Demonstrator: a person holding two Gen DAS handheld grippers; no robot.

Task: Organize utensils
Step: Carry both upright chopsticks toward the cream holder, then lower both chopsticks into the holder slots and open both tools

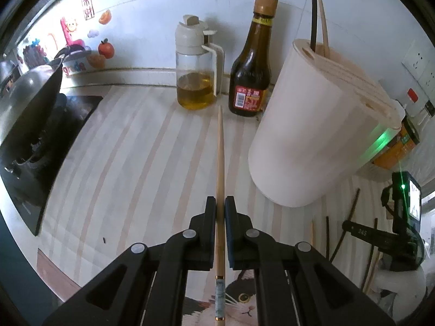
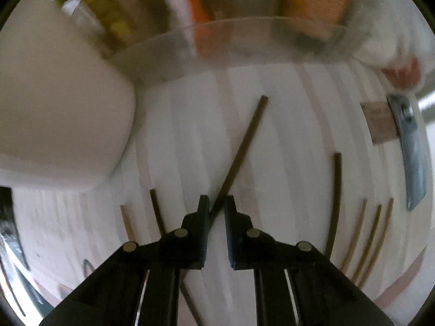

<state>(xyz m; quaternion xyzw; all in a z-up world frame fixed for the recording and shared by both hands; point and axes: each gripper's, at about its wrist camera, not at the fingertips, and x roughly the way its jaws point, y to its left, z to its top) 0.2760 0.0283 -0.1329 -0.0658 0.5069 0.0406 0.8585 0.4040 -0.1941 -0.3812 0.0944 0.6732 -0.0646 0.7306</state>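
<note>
Left gripper [image 1: 220,203] clamped on pale chopstick [image 1: 220,152] aimed between oil jar [image 1: 195,81] and red-labelled sauce bottle [image 1: 251,62], beside white holder [image 1: 312,125]; right gripper [image 2: 216,203] slightly apart, straddling dark chopstick [image 2: 242,149]; label writing unreadable.

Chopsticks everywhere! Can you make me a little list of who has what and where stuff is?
left claw: shut on a light wooden chopstick
right claw: over a dark chopstick on the striped mat, grip unclear
white holder: two sticks in its top
loose chopsticks: lying on the mat
behind: oil jar, sauce bottle
</note>
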